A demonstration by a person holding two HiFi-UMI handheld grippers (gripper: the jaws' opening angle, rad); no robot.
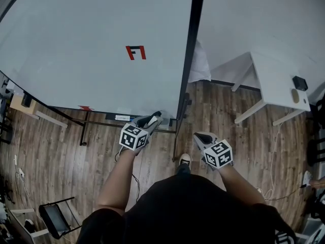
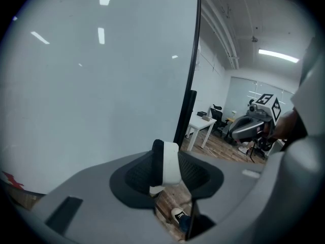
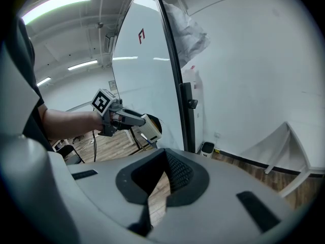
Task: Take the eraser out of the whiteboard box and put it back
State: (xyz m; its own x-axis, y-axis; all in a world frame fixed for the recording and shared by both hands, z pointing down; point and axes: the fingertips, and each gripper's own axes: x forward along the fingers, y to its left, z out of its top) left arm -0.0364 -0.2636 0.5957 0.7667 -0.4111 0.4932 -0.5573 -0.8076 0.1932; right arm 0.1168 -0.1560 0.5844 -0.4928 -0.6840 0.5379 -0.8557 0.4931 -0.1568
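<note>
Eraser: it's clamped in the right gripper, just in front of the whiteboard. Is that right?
Not quite. The eraser is clamped in the left gripper, not the right one. The left gripper view shows it between that gripper's jaws. The right gripper has nothing between its jaws. The eraser is indeed just in front of the whiteboard.

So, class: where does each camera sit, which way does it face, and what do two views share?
Head view: on the head, steeply down at whiteboard and floor; shows forearms, torso, left gripper, right gripper.
Left gripper view: on that gripper, facing the whiteboard past its jaws and eraser.
Right gripper view: on that gripper, facing the whiteboard's edge and wall.
Shared: each gripper view shows the other gripper.
</note>
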